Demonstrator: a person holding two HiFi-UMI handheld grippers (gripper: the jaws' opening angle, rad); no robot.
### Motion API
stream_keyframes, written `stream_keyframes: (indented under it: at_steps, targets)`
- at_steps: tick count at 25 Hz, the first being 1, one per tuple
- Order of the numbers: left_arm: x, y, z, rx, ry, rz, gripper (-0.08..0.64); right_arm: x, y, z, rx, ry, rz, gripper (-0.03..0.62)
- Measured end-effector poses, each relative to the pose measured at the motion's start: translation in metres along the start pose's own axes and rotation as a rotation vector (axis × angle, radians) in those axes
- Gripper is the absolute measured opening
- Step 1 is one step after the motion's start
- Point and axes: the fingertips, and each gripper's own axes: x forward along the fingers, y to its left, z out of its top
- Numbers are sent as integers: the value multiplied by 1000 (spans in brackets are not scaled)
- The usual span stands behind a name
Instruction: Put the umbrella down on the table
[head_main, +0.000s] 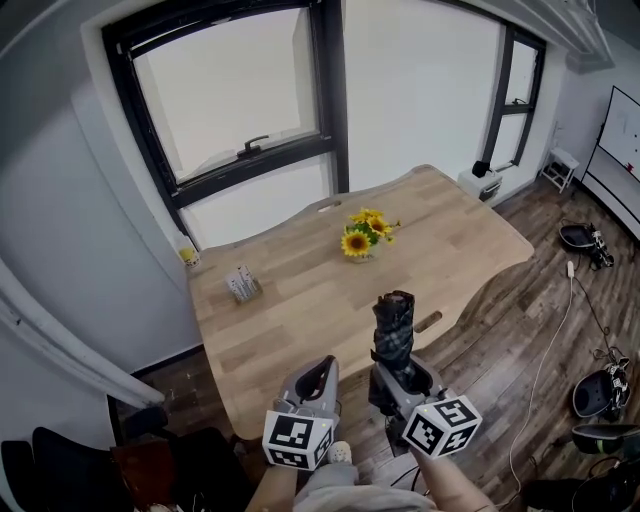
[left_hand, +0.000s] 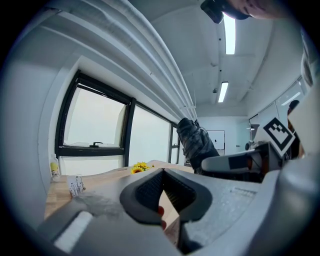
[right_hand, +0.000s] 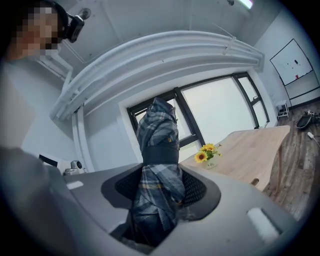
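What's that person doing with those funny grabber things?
A person holds a two-jaw gripper in each hand. The right gripper is clamped on a folded grey plaid fabric umbrella, held upright by the near edge of the light wooden table, not yet laid on it. The left gripper beside it is shut and empty. Yellow sunflowers stand on the table.

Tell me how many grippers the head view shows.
2. The left gripper, shut and empty, hangs by the table's near edge; the right gripper, beside it, grips the folded plaid umbrella upright. None seems hidden.
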Motion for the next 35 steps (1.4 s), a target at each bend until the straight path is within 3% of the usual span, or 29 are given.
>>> stream_keyframes:
  at_steps: [11, 19, 35]
  targets:
    - [37, 52, 7, 18, 2, -57, -9, 62, -6, 15, -20, -25, -39, 198]
    - [47, 67, 1, 24, 15, -98, -9, 79, -9, 8, -4, -28, -74, 198]
    - [81, 91, 2, 50, 17, -100, -9, 133, -23, 24, -10, -23, -50, 199]
